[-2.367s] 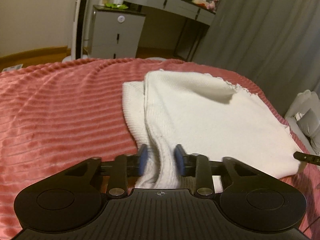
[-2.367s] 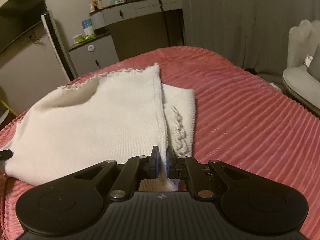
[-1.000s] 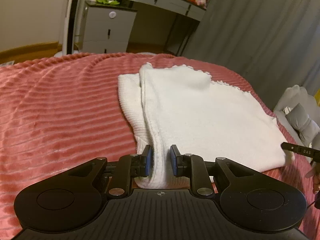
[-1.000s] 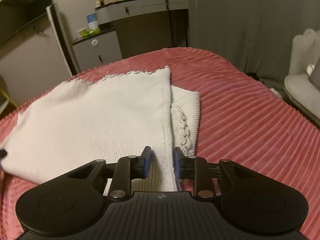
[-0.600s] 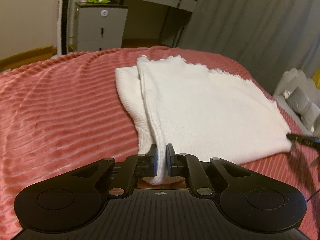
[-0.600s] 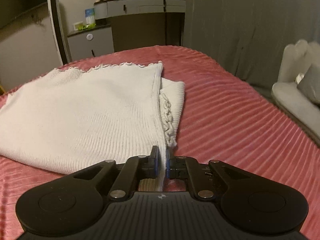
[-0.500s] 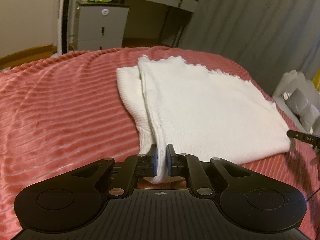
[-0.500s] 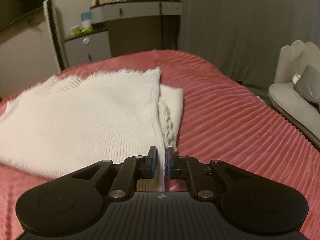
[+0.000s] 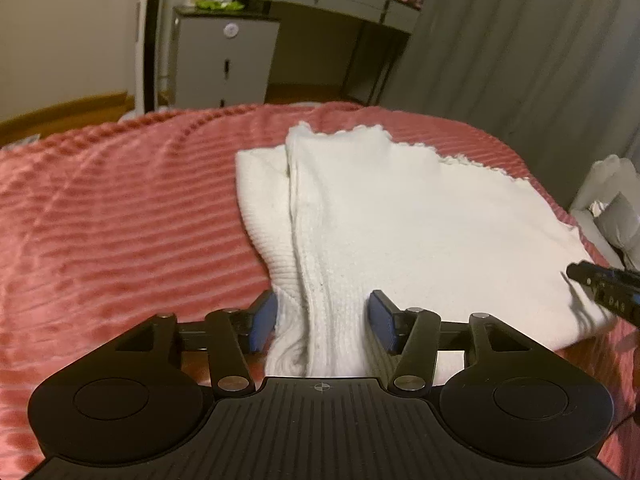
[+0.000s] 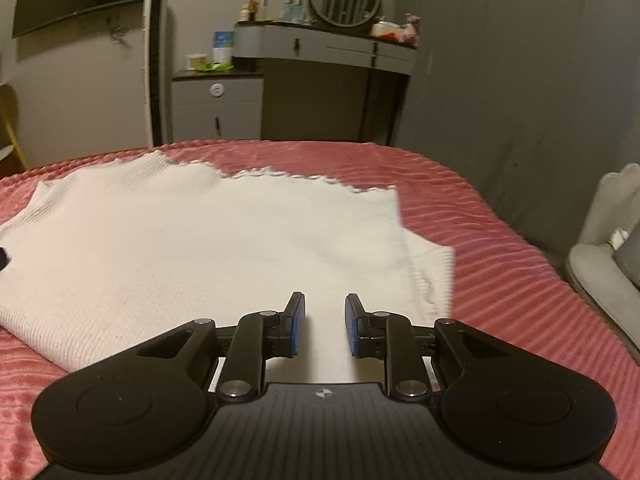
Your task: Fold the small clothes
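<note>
Jaws are opening on both: left gripper [image 9: 322, 322] releasing the sweater [image 9: 400, 232] edge, right gripper [image 10: 325, 324] narrow, empty (soft knit; pinch doubled edge at six o'clock).

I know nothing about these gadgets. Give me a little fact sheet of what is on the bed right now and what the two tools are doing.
surface: pink ribbed bedspread
garment: white knit sweater, lying flat, one side folded over so a narrower layer shows beside it
left tool: jaws opening, the sweater's near folded edge between them, pads not pressing on it
right tool: jaws opening, over the sweater's near edge, nothing gripped
background: grey dressing table with round mirror, grey curtain
</note>
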{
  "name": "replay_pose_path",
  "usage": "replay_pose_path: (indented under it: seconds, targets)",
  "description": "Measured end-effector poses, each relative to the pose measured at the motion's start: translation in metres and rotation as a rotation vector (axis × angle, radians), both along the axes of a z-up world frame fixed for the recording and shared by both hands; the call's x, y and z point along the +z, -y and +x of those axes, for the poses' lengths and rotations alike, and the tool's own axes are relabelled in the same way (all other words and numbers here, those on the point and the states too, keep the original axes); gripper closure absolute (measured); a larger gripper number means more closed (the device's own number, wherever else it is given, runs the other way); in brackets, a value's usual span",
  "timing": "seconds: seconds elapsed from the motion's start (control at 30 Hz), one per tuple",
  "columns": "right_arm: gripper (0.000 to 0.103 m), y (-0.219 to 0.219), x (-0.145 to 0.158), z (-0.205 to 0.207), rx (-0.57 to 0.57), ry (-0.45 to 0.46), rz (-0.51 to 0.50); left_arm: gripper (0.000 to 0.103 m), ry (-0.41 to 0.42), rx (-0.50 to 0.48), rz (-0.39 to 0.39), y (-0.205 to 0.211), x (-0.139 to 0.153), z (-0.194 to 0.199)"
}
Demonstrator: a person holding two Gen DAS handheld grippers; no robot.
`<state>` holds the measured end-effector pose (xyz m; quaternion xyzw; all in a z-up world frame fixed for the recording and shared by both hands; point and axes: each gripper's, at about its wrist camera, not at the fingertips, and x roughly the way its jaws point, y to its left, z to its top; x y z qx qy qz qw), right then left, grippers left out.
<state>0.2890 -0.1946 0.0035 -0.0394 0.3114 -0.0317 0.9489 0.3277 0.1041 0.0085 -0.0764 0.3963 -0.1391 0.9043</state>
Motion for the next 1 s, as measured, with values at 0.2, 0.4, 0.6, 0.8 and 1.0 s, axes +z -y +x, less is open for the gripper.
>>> replay_pose_path:
  seconds: [0.2, 0.4, 0.6, 0.8, 1.0]
  targets:
    - [0.082, 0.016, -0.012, 0.005, -0.024, -0.038, -0.036, 0.044, -0.034, 0.031, -0.061, -0.006, -0.009, 0.013]
    - [0.084, 0.039, -0.008, -0.006, -0.131, -0.007, -0.005, 0.047, -0.038, 0.030, -0.085, -0.006, -0.011, 0.013]
    - [0.078, 0.013, 0.004, -0.025, -0.086, 0.029, 0.036, 0.057, -0.027, 0.027, -0.062, 0.002, -0.008, 0.012]
    - [0.078, -0.011, 0.001, -0.034, -0.015, -0.008, 0.089, 0.066, -0.026, 0.025, -0.071, -0.001, -0.006, 0.011]
    - [0.072, -0.006, 0.002, -0.043, -0.009, -0.031, 0.134, 0.078, -0.041, 0.043, -0.162, -0.016, -0.003, 0.013]
